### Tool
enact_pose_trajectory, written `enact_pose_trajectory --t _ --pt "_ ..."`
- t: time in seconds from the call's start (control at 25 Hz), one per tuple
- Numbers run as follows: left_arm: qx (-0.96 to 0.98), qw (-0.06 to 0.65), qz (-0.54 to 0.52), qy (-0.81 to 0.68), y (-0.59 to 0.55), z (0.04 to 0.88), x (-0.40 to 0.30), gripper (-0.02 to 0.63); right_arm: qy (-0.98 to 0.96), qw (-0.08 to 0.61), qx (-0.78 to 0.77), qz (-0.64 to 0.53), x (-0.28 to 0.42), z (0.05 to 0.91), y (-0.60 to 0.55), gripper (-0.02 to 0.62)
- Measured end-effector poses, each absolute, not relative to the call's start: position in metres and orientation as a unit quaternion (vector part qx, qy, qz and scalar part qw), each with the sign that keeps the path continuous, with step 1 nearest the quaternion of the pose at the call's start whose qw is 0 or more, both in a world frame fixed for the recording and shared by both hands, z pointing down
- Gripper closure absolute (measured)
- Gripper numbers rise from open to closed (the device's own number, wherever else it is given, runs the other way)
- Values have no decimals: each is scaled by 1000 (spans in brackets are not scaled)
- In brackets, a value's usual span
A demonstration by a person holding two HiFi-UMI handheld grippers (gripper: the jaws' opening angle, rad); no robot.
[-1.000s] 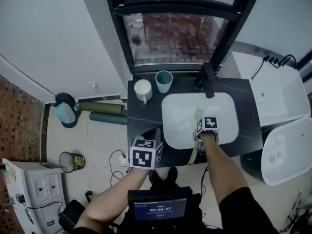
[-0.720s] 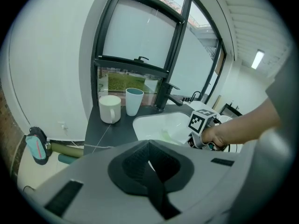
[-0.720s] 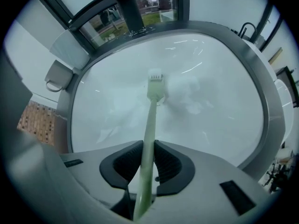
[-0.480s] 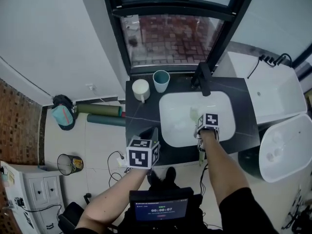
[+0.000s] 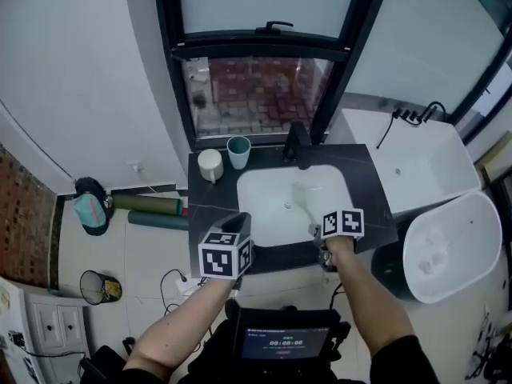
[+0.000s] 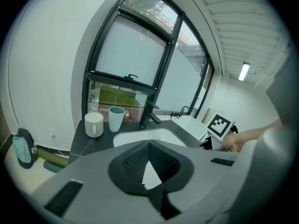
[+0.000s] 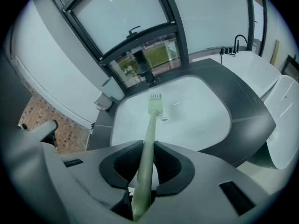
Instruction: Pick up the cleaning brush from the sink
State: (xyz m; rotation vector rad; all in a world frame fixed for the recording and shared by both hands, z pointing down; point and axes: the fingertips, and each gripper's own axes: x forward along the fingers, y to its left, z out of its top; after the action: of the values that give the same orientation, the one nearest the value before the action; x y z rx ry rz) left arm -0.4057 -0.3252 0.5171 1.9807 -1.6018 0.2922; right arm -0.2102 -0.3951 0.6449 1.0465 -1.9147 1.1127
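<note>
Two hand-held grippers, one per hand. The left hand-held gripper is at the front edge of the table, jaws closed tip to tip with nothing between them. The right hand-held gripper is clamped on one cleaning brush: the pale green handle runs out between both pads, and the bristle head points away over the basin, above the drain. One white sink is set into the dark table. One black faucet stands at the sink's far rim. There are two cups at the far left of the table, a white mug and a teal cup, just beside each other and upright. One black-framed window is behind them.
</note>
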Motion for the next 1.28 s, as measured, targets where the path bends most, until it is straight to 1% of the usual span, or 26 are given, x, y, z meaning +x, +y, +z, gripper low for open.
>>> enact_pose_trajectory --t 0.16,0.48,0.64,0.88,1.0,1.28 --pt "734 266 100 -616 -309 499 -353 621 -787 298 370 394 -158 606 -375 535" --pt "713 246 54 -655 -283 468 -193 620 -871 244 282 319 -35 525 -339 535" --pt "693 225 45 -683 -267 444 -140 621 -903 205 258 277 11 475 -329 535" --pt "684 175 55 -706 -241 412 -112 621 -929 153 259 215 43 430 -314 534" --pt "686 165 50 -707 -230 405 -104 620 -935 128 264 201 52 419 -305 534" --pt "703 129 39 -698 -188 395 -96 620 -939 77 300 149 58 390 -276 534"
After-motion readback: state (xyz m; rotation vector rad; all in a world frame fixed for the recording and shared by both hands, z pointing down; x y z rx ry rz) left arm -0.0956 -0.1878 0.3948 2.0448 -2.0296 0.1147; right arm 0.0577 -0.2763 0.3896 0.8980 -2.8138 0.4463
